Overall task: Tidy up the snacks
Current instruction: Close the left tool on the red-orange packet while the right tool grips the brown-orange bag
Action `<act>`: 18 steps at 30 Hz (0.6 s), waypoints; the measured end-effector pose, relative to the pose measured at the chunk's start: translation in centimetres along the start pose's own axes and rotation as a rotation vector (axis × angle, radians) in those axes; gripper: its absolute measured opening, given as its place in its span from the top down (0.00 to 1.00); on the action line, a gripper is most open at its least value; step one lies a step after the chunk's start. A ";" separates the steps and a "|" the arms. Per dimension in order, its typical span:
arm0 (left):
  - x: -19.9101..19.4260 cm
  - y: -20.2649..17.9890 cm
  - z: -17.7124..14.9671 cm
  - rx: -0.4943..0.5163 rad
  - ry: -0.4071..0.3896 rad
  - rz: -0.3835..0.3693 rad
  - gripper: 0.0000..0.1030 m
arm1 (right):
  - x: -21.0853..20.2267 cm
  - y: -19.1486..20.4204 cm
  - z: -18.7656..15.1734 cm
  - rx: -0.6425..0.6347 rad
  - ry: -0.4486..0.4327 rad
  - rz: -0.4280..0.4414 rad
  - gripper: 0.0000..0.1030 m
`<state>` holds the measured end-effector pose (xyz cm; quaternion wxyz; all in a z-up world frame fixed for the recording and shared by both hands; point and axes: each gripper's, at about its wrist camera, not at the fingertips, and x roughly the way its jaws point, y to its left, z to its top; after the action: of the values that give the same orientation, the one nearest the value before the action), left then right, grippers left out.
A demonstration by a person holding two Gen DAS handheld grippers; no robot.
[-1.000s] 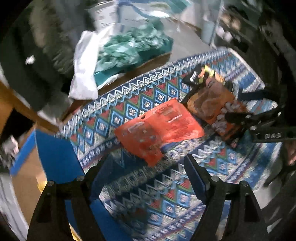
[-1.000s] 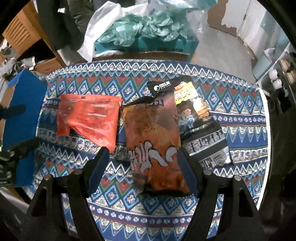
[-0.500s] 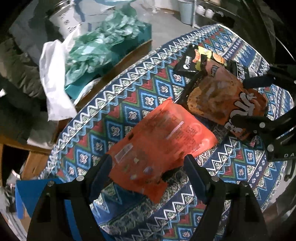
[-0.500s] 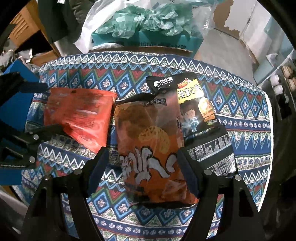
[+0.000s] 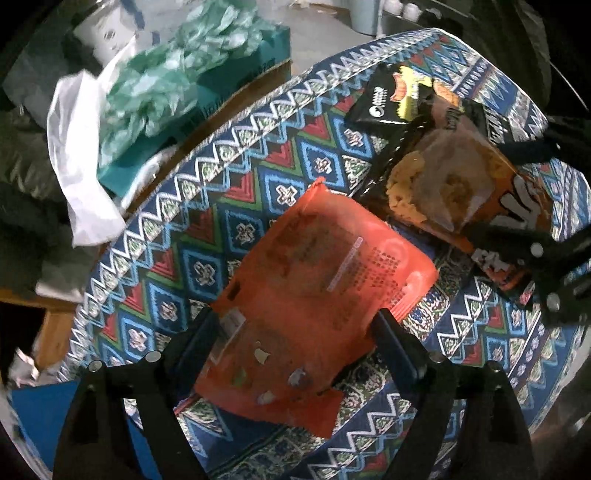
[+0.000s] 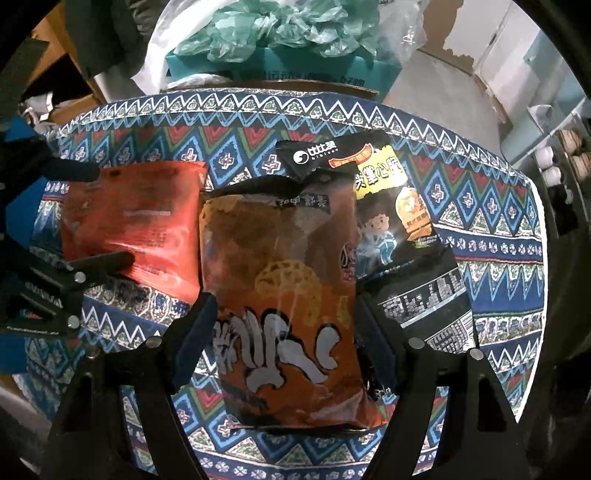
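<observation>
A flat red snack bag [image 5: 317,291] lies on the patterned cloth; it also shows in the right wrist view [image 6: 133,225]. My left gripper [image 5: 295,332] is open, its fingers either side of the bag's near end. A brown-orange snack bag [image 6: 284,295] lies over a black snack bag [image 6: 402,236]. My right gripper [image 6: 284,321] is open, fingers straddling the brown-orange bag. In the left wrist view the brown-orange bag [image 5: 450,184] and black bag [image 5: 391,99] lie at right.
The round table [image 6: 491,206] has a blue zigzag-patterned cloth. Behind it stands a teal box with green plastic bags [image 6: 280,33] and a white bag [image 5: 85,155]. A blue box [image 5: 40,413] sits at the left edge.
My left gripper has moved forward over the red bag, which now sits between its fingers. My right gripper has closed in on the brown-orange bag.
</observation>
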<state>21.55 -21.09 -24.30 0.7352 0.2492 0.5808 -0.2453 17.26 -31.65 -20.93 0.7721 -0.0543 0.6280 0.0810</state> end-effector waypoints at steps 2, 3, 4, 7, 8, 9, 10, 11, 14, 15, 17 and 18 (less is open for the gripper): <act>0.2 0.5 0.1 -0.041 -0.002 -0.021 0.16 | 0.0 0.1 0.0 -0.003 0.001 -0.004 0.25; 0.2 0.8 0.0 -0.075 -0.010 -0.037 0.17 | 0.0 0.0 -0.1 -0.003 0.001 -0.005 0.25; 0.2 1.0 -0.1 -0.094 -0.015 -0.045 0.20 | 0.0 0.0 -0.1 0.000 0.001 -0.005 0.25; -0.1 1.1 -0.7 -0.125 -0.030 -0.049 0.33 | 0.1 0.2 0.0 0.011 0.002 0.000 0.24; -0.2 0.9 -1.0 -0.124 -0.034 -0.043 0.38 | 0.2 0.3 0.1 0.015 0.002 0.005 0.24; -0.3 0.7 -1.2 -0.124 -0.037 -0.034 0.40 | 0.2 0.4 0.1 0.021 0.002 0.011 0.24; -0.5 0.6 -1.4 -0.132 -0.041 -0.024 0.44 | 0.1 0.5 0.2 0.026 0.005 0.020 0.23; -0.6 0.5 -1.6 -0.142 -0.040 -0.021 0.47 | 0.1 0.6 0.2 0.030 0.007 0.029 0.23; -1.2 0.3 -2.2 -0.205 -0.033 -0.003 0.53 | 0.1 0.9 0.3 0.044 0.019 0.059 0.23; -1.4 0.4 -2.5 -0.237 -0.030 0.002 0.54 | 0.2 1.0 0.4 0.050 0.025 0.070 0.23; -1.8 0.8 -3.6 -0.334 -0.023 0.001 0.54 | 0.2 1.2 0.3 0.063 0.031 0.090 0.23; -2.0 1.1 -4.3 -0.387 -0.023 0.001 0.54 | 0.3 1.4 0.3 0.065 0.034 0.095 0.23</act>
<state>18.73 -17.31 -23.14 0.7760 0.1008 0.6086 -0.1314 17.31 -30.24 -21.13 0.7578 -0.0006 0.6453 0.0962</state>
